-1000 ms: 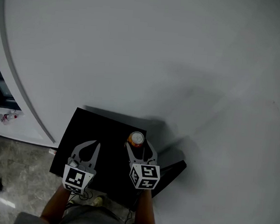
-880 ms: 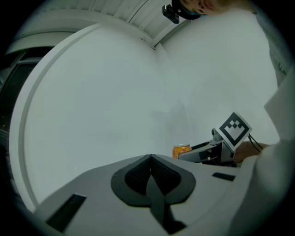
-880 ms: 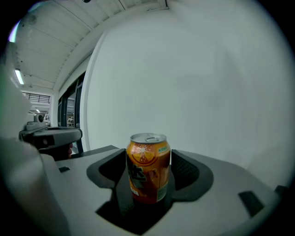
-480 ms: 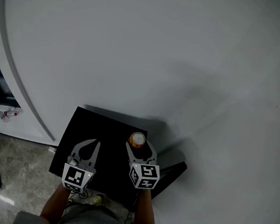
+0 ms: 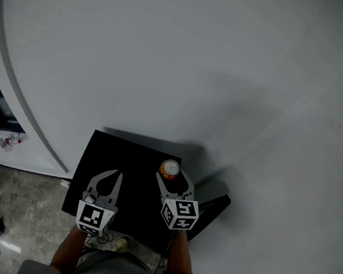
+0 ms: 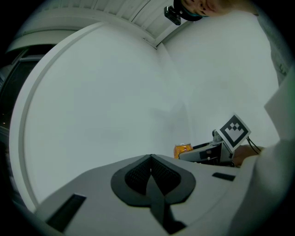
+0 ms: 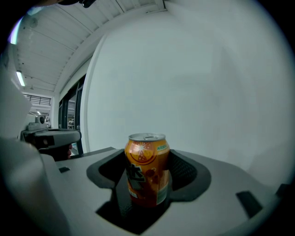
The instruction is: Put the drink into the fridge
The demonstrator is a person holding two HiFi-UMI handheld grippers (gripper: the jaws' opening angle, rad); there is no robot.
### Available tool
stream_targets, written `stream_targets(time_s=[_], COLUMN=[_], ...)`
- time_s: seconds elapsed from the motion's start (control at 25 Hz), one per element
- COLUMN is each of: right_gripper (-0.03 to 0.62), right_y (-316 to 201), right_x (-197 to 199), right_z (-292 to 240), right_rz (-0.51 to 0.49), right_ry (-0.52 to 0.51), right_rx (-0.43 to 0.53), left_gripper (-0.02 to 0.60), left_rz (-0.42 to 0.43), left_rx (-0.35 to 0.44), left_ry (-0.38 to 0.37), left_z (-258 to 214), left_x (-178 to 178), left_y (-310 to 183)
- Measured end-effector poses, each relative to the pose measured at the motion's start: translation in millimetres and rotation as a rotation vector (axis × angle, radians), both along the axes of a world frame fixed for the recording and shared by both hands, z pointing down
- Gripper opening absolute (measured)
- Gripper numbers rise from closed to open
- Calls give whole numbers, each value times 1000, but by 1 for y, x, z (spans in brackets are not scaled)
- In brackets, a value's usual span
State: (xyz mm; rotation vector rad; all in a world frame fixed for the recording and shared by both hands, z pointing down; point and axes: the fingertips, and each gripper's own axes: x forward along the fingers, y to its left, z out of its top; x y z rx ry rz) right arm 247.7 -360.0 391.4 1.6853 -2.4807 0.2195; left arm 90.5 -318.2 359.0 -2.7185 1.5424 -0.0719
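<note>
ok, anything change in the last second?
Nothing visibly changed. The right gripper stays shut on the orange can, which stands upright between its jaws. The left gripper stays shut and empty beside it. Both stay over the black surface.

The drink can (image 7: 146, 168) is orange, the tabletop (image 5: 97, 163) black.
</note>
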Motion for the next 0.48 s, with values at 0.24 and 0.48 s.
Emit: stream_targets(time_s=[0.24, 0.48], right_gripper=[307, 307], right_y=[12, 40], right_x=[9, 4], right_z=[-16, -44], right_rz=[52, 89], right_ry=[-5, 5], right_rx=[43, 76], left_gripper=[5, 5], left_rz=[20, 69], left_rx=[-8, 0], left_ry=[4, 20], left_z=[1, -13], left_x=[-5, -12], left_y=[7, 20])
